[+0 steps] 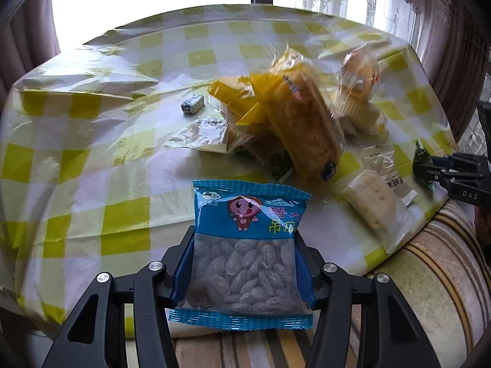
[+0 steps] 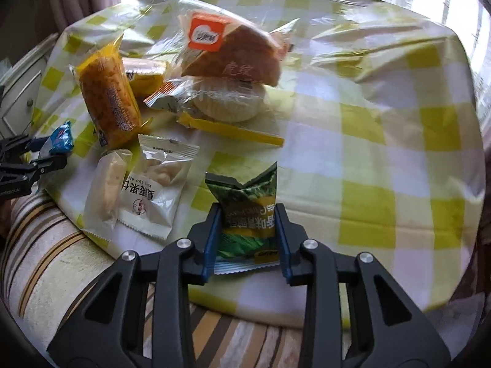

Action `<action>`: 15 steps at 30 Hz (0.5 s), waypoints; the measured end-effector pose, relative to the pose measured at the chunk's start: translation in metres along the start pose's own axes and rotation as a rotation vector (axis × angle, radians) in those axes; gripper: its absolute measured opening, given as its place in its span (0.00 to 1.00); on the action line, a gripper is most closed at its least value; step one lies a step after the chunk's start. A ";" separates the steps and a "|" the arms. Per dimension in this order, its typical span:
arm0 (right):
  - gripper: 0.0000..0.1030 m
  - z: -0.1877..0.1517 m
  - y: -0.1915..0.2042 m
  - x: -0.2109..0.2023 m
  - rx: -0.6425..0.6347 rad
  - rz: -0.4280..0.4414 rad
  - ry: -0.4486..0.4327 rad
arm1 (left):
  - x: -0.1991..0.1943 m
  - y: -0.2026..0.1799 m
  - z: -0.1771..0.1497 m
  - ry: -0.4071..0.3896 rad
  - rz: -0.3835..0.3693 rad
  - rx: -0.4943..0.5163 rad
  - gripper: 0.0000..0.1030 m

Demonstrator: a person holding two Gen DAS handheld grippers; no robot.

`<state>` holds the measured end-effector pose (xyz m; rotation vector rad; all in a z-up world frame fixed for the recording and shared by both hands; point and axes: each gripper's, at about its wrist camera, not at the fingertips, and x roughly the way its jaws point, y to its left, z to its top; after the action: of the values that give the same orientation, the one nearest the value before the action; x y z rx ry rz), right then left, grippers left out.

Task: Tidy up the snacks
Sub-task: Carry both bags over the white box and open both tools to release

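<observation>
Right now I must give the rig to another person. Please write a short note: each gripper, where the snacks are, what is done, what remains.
Left gripper: shut on the blue snack packet, held near the table edge.
Right gripper: shut on the green snack packet, crumpled between the pads.
Snacks: a loose pile of wrapped cakes and yellow packets lies mid-table on the checked tablecloth; the white packet and the pale wrapped bar lie at the near edge.
Done: two packets gripped.
Left: place both, then sort the rest. No container is in view.
</observation>
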<state>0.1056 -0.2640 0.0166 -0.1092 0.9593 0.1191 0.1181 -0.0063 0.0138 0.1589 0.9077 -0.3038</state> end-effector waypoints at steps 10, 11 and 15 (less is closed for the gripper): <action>0.35 -0.020 -0.013 -0.038 0.107 -0.009 -0.076 | -0.035 -0.037 -0.009 -0.077 -0.041 0.017 0.55; 0.35 -0.023 -0.016 -0.042 0.124 -0.006 -0.085 | -0.037 -0.041 -0.009 -0.079 -0.045 0.023 0.55; 0.35 -0.030 -0.026 -0.052 0.175 0.011 -0.108 | -0.045 -0.058 -0.009 -0.093 -0.070 0.034 0.55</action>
<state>0.0554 -0.2969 0.0436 0.0628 0.8587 0.0505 0.0670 -0.0508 0.0435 0.1437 0.8177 -0.3886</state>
